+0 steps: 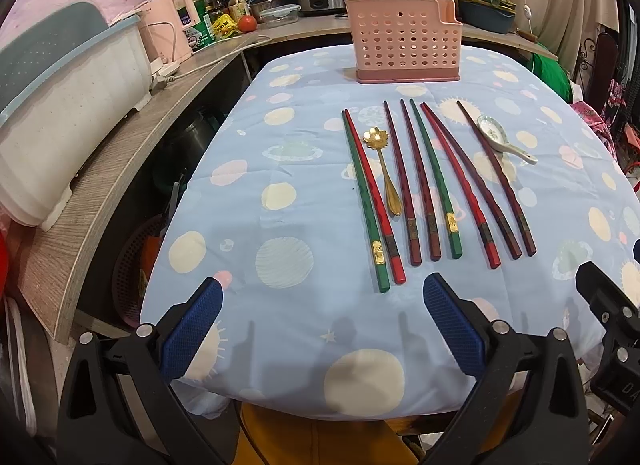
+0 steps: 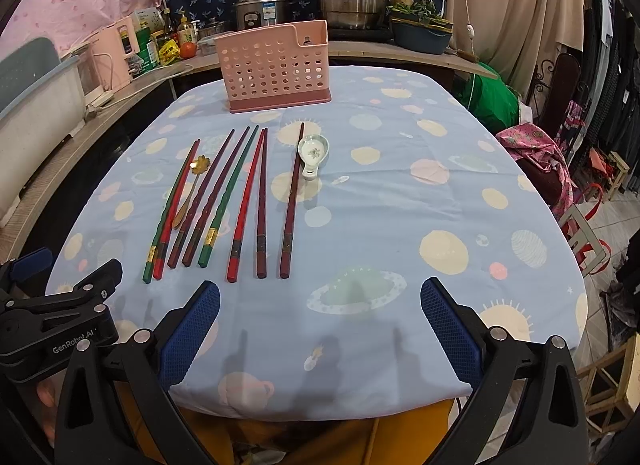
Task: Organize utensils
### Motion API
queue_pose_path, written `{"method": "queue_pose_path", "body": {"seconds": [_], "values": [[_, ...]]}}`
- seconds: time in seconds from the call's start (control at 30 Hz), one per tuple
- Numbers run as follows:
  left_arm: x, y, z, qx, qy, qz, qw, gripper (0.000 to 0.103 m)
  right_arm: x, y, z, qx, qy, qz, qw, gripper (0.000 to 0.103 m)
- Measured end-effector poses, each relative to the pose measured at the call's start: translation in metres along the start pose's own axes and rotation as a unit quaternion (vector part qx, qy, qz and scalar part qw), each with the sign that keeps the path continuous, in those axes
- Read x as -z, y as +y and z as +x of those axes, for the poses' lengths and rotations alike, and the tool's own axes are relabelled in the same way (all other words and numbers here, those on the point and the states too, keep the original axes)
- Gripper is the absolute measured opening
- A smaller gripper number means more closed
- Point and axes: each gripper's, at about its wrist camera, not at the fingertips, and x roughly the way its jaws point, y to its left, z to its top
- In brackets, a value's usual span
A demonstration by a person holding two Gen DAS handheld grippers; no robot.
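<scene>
Both grippers hover at the table's near edge, jaws spread wide and empty: left gripper (image 1: 322,325), right gripper (image 2: 320,327). The chopsticks (image 1: 432,181) lie just ahead of the left jaws, long axes running away from them, butts nearest. Judged: left is nearer. Two spoons (image 1: 386,169) lie among them. Beyond stands the pink basket (image 1: 402,45), on a patterned tablecloth (image 1: 280,225); cluttered kitchen behind.
</scene>
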Motion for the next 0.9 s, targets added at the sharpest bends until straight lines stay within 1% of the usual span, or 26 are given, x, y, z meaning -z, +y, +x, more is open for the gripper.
{"method": "queue_pose_path", "body": {"seconds": [0.1,0.13,0.9], "values": [[0.0006,0.0041,-0.0009,0.000,0.000,-0.002,1.0000,0.096,0.0000,0.0045,-0.0036,0.001,0.000,-0.002,1.000,0.096],[0.0007,-0.0035,0.0014,-0.002,0.002,-0.002,1.0000,0.096,0.0001,0.0047,-0.0036,0.001,0.001,-0.003,1.000,0.096],[-0.0007,-0.0007,0.0003,-0.005,0.001,-0.002,1.0000,0.096,-0.0027,0.0081,-0.0037,-0.001,0.000,-0.003,1.000,0.096]]}}
